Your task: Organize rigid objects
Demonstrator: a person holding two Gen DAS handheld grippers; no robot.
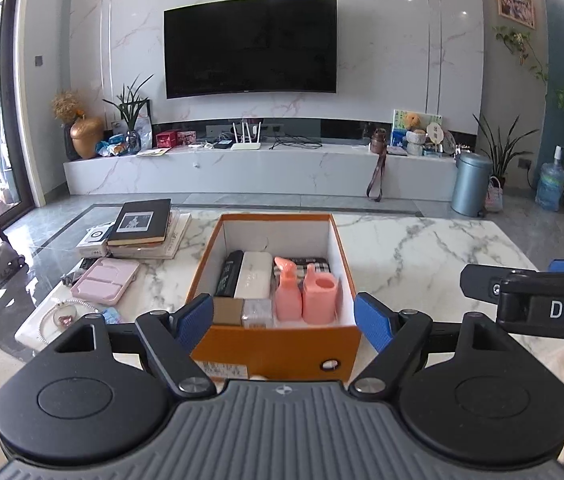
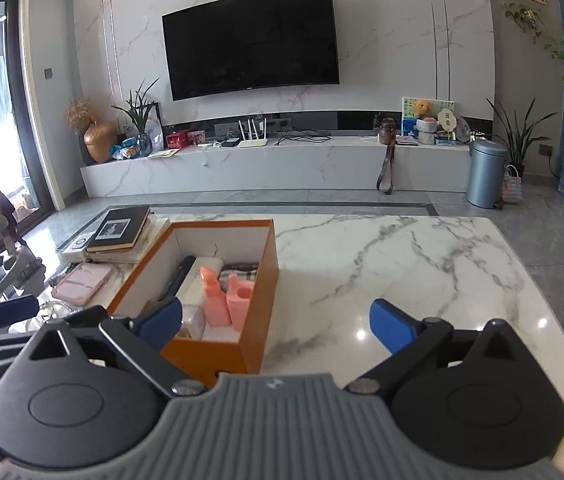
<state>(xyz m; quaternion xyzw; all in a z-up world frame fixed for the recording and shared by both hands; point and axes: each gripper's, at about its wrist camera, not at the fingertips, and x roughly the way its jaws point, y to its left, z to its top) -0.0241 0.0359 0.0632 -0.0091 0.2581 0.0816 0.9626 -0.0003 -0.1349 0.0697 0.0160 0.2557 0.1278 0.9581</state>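
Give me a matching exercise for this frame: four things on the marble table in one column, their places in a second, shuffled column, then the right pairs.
Things:
1. pink bottle
2. black book
3. pink case
4. cardboard cube

Places:
A. on top of a stack of books, left of the orange box
B. flat on the table, nearer than the book stack
C. upright in the box, beside the pink cup
D. in the box's near left corner

Pairs: 1-C, 2-A, 3-B, 4-D
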